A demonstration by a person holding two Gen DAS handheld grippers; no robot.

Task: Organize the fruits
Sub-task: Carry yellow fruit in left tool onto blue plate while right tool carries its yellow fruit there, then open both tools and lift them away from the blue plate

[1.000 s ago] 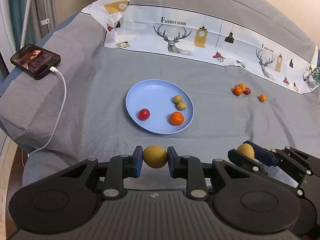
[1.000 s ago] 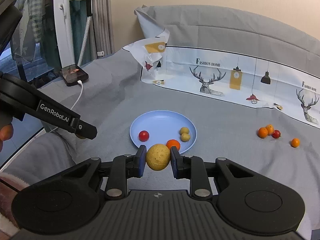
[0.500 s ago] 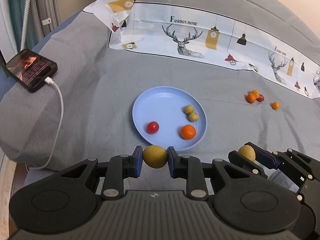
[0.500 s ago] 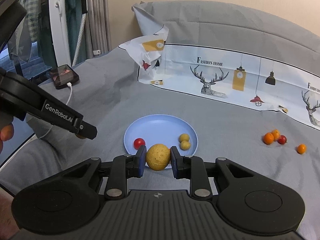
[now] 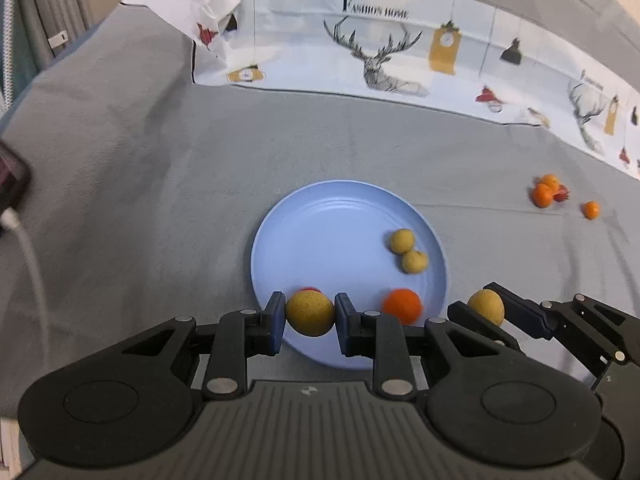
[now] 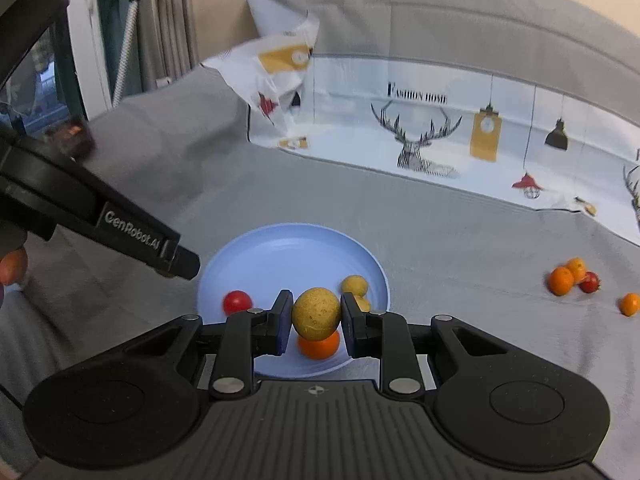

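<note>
Each gripper, left (image 5: 310,317) and right (image 6: 316,317), pinches a yellow fruit (image 5: 310,314) across its middle over the plate's (image 5: 320,216) near edge; small, round, probably light and roll-prone.

You see a smooth, glossy blue plate (image 5: 320,224) on matt grey cloth (image 5: 160,168); your grippers' black plastic looks matt.

"FASHION HOME" is printed in dark capitals on the white printed cloth (image 5: 400,60), above the stag drawing, far ahead of the fingers. "GenRobot.AI" stands in pale letters on the left gripper's (image 5: 310,314) black side, seen left of the right gripper's fingers (image 6: 282,322).
</note>
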